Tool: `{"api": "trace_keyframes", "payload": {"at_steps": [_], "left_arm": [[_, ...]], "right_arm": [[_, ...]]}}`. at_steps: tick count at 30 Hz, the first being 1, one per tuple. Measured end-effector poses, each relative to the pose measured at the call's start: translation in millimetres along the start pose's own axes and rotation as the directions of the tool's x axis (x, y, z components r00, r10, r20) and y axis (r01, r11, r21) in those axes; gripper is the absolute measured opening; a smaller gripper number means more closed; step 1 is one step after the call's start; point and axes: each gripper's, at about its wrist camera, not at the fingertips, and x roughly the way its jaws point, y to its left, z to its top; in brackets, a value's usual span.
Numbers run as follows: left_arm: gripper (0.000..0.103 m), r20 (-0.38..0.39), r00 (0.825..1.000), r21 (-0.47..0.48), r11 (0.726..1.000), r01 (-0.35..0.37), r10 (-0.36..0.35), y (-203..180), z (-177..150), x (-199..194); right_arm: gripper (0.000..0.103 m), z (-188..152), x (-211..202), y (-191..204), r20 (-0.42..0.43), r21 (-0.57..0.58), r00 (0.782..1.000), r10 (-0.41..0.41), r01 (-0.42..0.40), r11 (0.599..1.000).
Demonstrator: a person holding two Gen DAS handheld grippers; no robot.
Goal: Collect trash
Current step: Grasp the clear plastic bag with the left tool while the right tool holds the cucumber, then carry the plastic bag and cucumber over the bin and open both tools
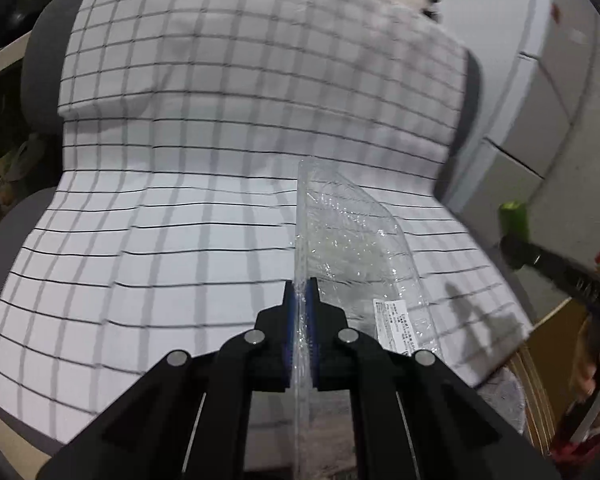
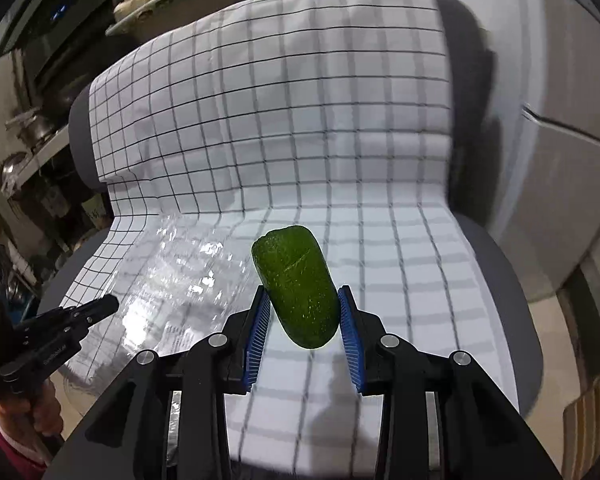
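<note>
My left gripper point(image 1: 301, 294) is shut on a clear plastic wrapper point(image 1: 352, 248) with a small white label, held above a grey chair draped in a white grid-pattern cloth point(image 1: 220, 120). My right gripper point(image 2: 302, 300) is shut on a green cucumber-like piece point(image 2: 296, 284) that sticks up between the blue pads, above the same cloth point(image 2: 300, 120). The wrapper point(image 2: 168, 280) and left gripper point(image 2: 100, 306) show at the lower left of the right wrist view. The right gripper with the green piece point(image 1: 514, 216) shows at the right edge of the left wrist view.
Grey cabinet doors point(image 1: 540, 100) stand right of the chair. Shelves with pots and metal kitchenware point(image 2: 32, 128) are on the left. A cardboard box point(image 1: 556, 344) lies at the lower right near the chair's edge.
</note>
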Motion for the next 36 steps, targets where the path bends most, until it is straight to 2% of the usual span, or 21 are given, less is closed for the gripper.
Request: {"api": "trace_keyframes", "payload": {"at_steps": [7,14,17,20,25,30,31,32,33,34,35,36], "left_arm": [[0.004,0.016,0.992,0.084,0.989,0.122,-0.124,-76,-21,-4],[0.004,-0.030,0.974,0.230,0.947,0.224,-0.223,-155,-48,-4],[0.004,-0.079,0.962,0.293,0.916,0.273,-0.262,-187,-58,0],[0.004,-0.141,0.946,0.357,0.876,0.324,-0.293,-223,-69,7],[0.004,-0.233,0.918,0.456,0.797,0.395,-0.321,-284,-91,25],[0.004,-0.333,0.880,0.499,0.729,0.468,-0.338,-341,-116,45],[0.004,-0.363,0.868,0.508,0.709,0.489,-0.339,-354,-122,51],[0.006,-0.393,0.858,0.511,0.696,0.504,-0.332,-361,-126,58],[0.013,-0.416,0.849,0.509,0.691,0.514,-0.326,-366,-131,61],[0.043,-0.439,0.842,0.503,0.690,0.521,-0.315,-372,-135,69],[0.065,-0.444,0.839,0.495,0.694,0.523,-0.315,-373,-137,74],[0.066,-0.440,0.839,0.490,0.698,0.522,-0.319,-372,-134,81]], "right_arm": [[0.036,-50,-65,-49,0.040,0.125,0.998,-0.055,0.049,0.991],[0.036,-97,-139,-96,0.102,0.259,0.977,-0.187,0.155,0.953],[0.036,-121,-170,-118,0.113,0.309,0.952,-0.283,0.237,0.921],[0.036,-141,-190,-143,0.095,0.369,0.935,-0.341,0.285,0.885],[0.036,-167,-203,-179,0.057,0.449,0.918,-0.393,0.328,0.831],[0.035,-183,-211,-207,0.035,0.499,0.905,-0.424,0.352,0.792],[0.035,-186,-212,-211,0.032,0.505,0.902,-0.430,0.357,0.786],[0.034,-189,-213,-214,0.028,0.509,0.900,-0.435,0.362,0.781],[0.034,-192,-211,-219,0.018,0.513,0.898,-0.440,0.369,0.775],[0.035,-195,-209,-223,0.005,0.514,0.898,-0.439,0.375,0.772],[0.038,-196,-206,-225,-0.005,0.515,0.899,-0.439,0.378,0.769],[0.042,-199,-201,-230,-0.023,0.518,0.900,-0.436,0.384,0.765]]}}
